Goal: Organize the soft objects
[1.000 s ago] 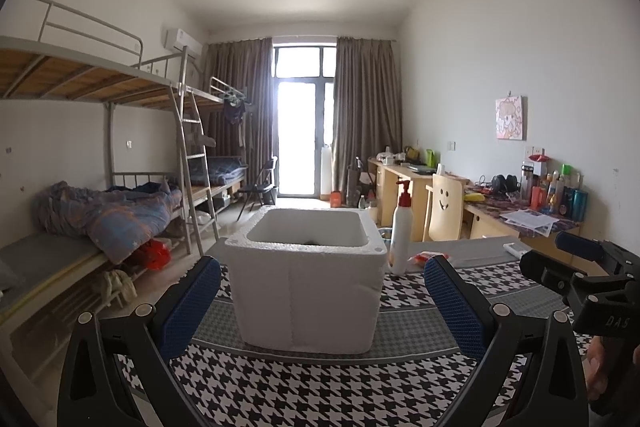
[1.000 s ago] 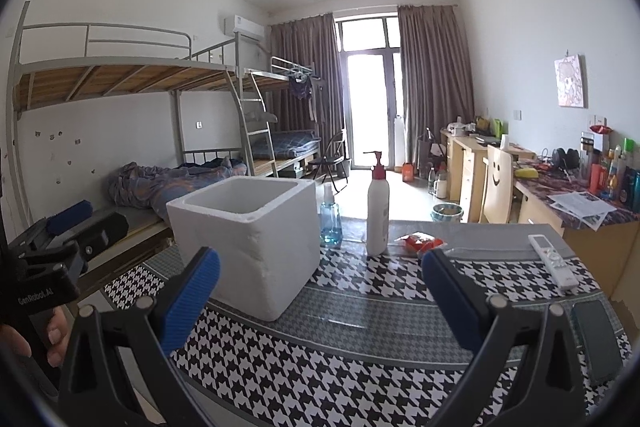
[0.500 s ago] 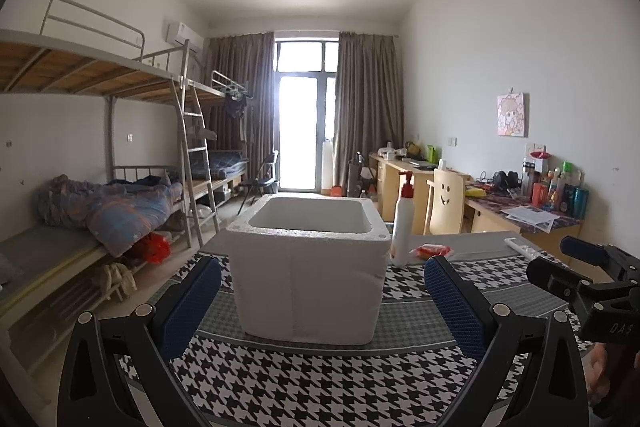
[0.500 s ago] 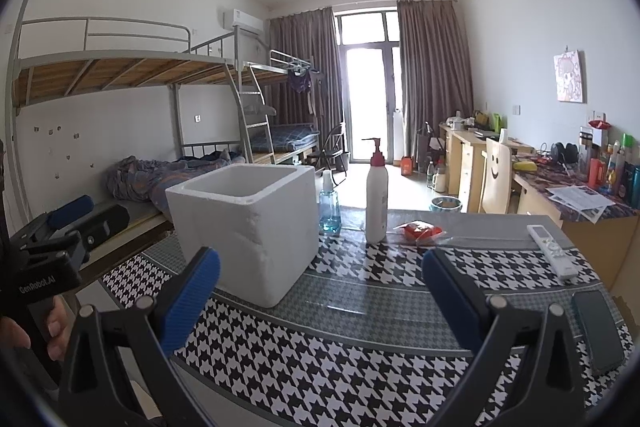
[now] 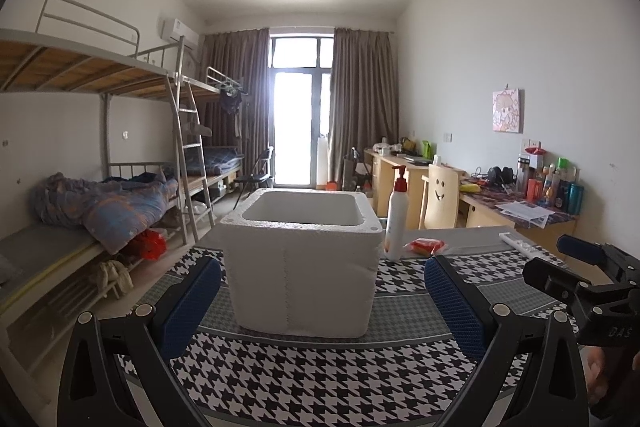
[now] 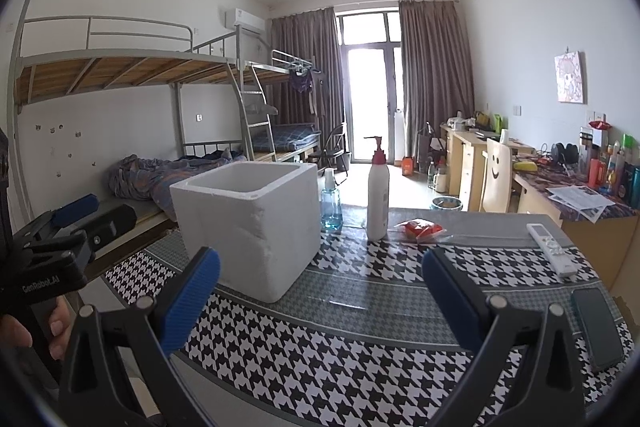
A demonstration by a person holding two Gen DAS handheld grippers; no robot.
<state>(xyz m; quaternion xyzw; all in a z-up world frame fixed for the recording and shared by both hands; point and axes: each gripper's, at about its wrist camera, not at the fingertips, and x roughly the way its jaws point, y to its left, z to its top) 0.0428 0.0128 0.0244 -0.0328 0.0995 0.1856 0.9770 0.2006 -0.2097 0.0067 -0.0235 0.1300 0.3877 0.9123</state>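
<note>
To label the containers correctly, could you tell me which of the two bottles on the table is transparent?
The short blue-tinted spray bottle beside the foam box; the taller pump bottle is opaque white.

The box [image 5: 300, 263] looks like white foam, grainy and matt. The tabletop wears a woven-looking houndstooth cloth [image 6: 332, 359], matt. Gripper pads [image 5: 191, 301] are blue, ribbed and rubbery on matt black plastic arms. The pump bottle [image 6: 377, 199] is smooth white plastic; the small bottle [image 6: 331, 205] clear and glossy. A red packet [image 6: 420, 229] at the far edge shines like film. The phone [image 6: 598, 327] has glossy glass.
</note>
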